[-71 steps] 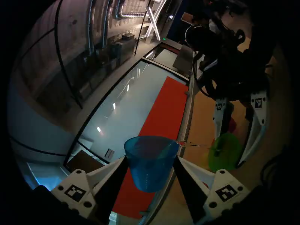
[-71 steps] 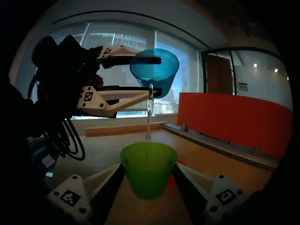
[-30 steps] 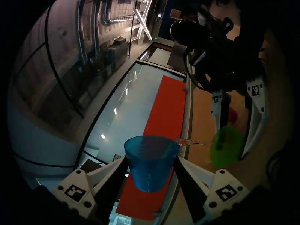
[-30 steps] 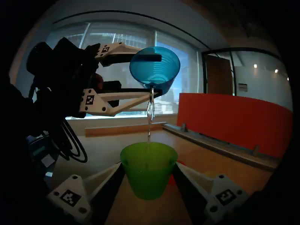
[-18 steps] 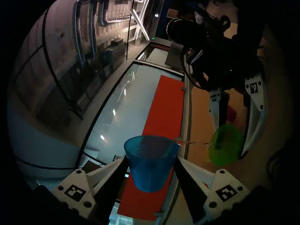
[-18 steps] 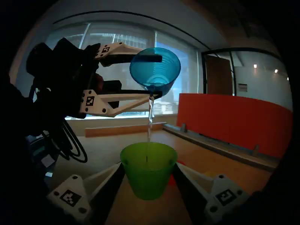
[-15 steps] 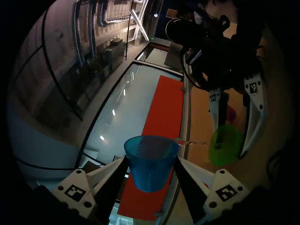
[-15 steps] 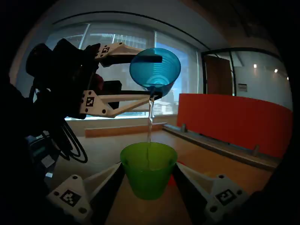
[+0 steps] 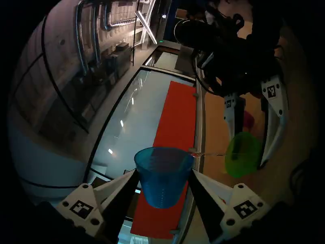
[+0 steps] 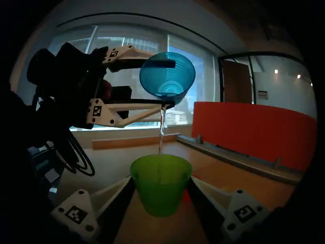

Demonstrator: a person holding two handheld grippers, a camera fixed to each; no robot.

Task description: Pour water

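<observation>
Two cups in all: one translucent blue plastic cup [image 10: 167,77] and one translucent green plastic cup [image 10: 161,185].

In the right gripper view:
- Blue cup high at 12 o'clock, tipped far over. Long axis near horizontal, open mouth turned toward the camera and a little downward.
- One thin stream of water [image 10: 161,126] falling straight from the blue cup's lowest lip into the green cup directly below.
- Green cup at 6 o'clock, upright, long axis vertical, mouth up. Wooden table [image 10: 227,175] beneath it; resting or lifted clear, impossible to tell.

Two grippers:
- Left gripper [image 10: 164,83] reaching in from 9 o'clock. Its two white fingers [image 10: 130,53] closed partway and clamped on the blue cup, one at the cup's 12 o'clock side, the other at its 6 o'clock side.
- Right gripper [image 10: 161,181] likewise closed partway, two fingers pressing the green cup at 9 and 3 o'clock.

In the left gripper view: blue cup at 6 o'clock between the near fingers, green cup farther off at 3 o'clock.

One red panel [image 10: 260,130] beyond the table at 3 o'clock.
</observation>
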